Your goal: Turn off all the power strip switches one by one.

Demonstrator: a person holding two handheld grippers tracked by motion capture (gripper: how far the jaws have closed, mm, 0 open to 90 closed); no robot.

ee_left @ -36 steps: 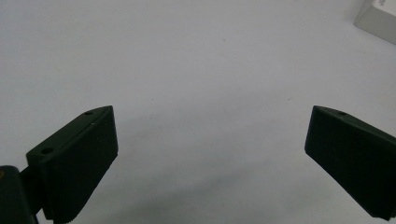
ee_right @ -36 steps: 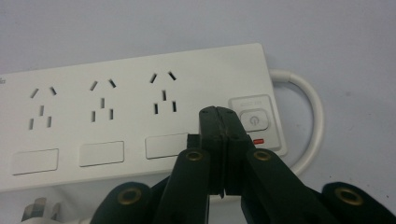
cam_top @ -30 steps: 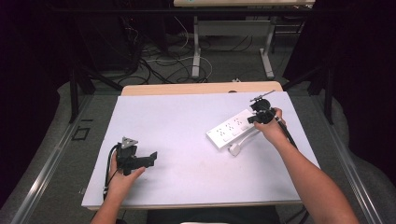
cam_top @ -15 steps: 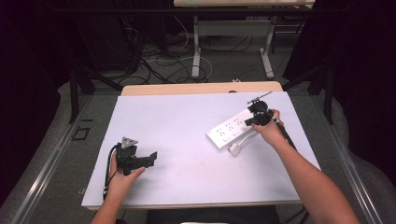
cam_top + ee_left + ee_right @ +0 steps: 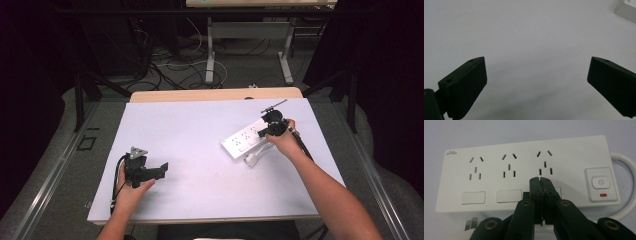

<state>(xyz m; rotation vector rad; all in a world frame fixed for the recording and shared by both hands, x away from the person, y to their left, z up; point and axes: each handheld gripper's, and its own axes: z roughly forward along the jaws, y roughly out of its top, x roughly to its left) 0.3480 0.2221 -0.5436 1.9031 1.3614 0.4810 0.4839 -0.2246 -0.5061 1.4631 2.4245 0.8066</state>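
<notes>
My left claw (image 5: 161,170) rests low on the white table (image 5: 190,130), jaws spread wide on nothing. Farther off, my right claw (image 5: 540,180) hangs with jaws pressed together, empty, over the power strip (image 5: 524,170) beside its red-lit switch (image 5: 600,182).

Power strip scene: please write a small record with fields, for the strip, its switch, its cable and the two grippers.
strip: white power strip lying flat on the table, three socket groups facing up
switch: button at one end, small red mark below it
cable: white cable loops out from the switch end
plug: its plug lies on the table beside the strip
right gripper: right gripper jaws shut, tips over the strip near the third socket group
left gripper: left gripper jaws wide open over bare table, holding nothing
</notes>
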